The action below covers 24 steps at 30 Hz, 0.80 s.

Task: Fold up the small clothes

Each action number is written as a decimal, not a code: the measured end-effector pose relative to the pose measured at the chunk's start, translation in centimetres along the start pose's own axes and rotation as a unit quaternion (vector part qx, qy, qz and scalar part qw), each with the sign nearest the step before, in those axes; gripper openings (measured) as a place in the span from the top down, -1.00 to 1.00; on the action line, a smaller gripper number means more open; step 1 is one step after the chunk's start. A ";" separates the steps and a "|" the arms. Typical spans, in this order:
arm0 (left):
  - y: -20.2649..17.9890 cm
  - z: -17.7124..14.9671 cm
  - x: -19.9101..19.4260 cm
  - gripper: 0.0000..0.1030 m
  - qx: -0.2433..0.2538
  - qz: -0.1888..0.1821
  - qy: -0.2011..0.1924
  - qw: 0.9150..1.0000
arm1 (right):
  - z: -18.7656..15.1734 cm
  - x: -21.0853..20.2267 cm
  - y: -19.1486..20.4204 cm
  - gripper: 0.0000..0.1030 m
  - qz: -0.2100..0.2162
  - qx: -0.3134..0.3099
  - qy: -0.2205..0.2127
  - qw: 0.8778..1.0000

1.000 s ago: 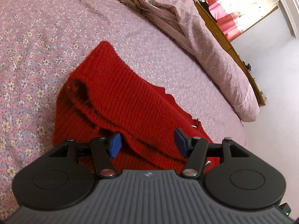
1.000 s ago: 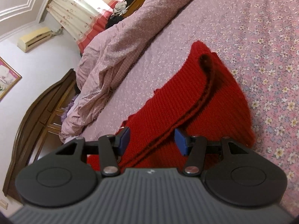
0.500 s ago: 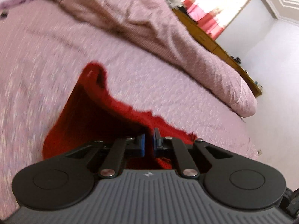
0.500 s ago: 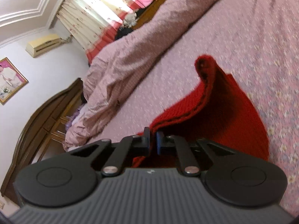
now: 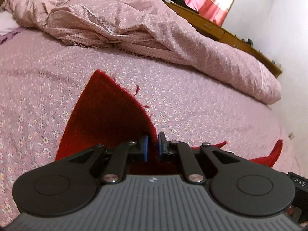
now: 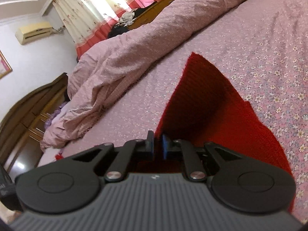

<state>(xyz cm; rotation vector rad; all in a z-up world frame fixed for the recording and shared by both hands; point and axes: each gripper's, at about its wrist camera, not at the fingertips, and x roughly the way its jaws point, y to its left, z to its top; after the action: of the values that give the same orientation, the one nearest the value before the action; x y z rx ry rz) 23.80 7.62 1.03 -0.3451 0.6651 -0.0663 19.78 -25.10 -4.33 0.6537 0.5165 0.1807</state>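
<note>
A red knitted garment (image 5: 107, 115) lies partly on the pink floral bedsheet (image 5: 38, 80) and is lifted at its near edge. My left gripper (image 5: 152, 145) is shut on that edge, and the cloth slopes from it down to the bed. In the right wrist view the same garment (image 6: 207, 104) rises from the sheet to my right gripper (image 6: 158, 146), which is shut on another part of its edge. A loose red end (image 5: 273, 154) hangs at the right of the left wrist view.
A bunched pink quilt (image 5: 134, 23) lies across the far side of the bed, also in the right wrist view (image 6: 144, 38). A wooden cabinet (image 5: 221, 28) and curtains (image 6: 107, 3) stand beyond it. A wooden headboard (image 6: 28, 115) is at left.
Both grippers went from open over the garment to shut on its edge, then lifted it off the bed; the folded heap has been pulled up into a taut sloping sheet.
</note>
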 end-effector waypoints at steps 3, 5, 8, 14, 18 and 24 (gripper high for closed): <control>-0.1 0.0 -0.2 0.56 0.010 0.003 -0.001 1.000 | -0.3 -0.3 0.0 0.14 -0.004 -0.014 -0.003 1.000; -0.3 0.0 -0.6 0.26 0.009 0.005 -0.007 1.000 | -0.6 -0.8 -0.1 -0.18 -0.005 -0.013 -0.017 1.000; -0.7 0.0 -1.4 -0.12 0.018 0.003 -0.020 1.000 | -0.7 -1.4 0.0 -0.19 0.004 -0.017 -0.024 1.000; -1.8 -0.6 -3.1 -0.19 0.052 0.002 -0.023 0.998 | -1.2 -2.3 0.7 -0.19 -0.004 -0.053 -0.022 0.998; -1.2 -2.2 -4.3 -0.20 0.064 0.016 -0.009 0.998 | -1.6 -3.4 0.8 -0.19 -0.020 -0.083 -0.026 0.996; 0.8 -5.3 -6.6 -0.20 0.097 0.080 -0.004 0.992 | -2.0 -6.3 -1.1 -0.19 -0.094 -0.105 -0.068 0.988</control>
<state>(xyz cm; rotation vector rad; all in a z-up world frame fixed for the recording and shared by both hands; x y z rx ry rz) 15.29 7.92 0.78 -0.1033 0.6697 0.0236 13.32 -26.92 -3.81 0.4053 0.4175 0.0122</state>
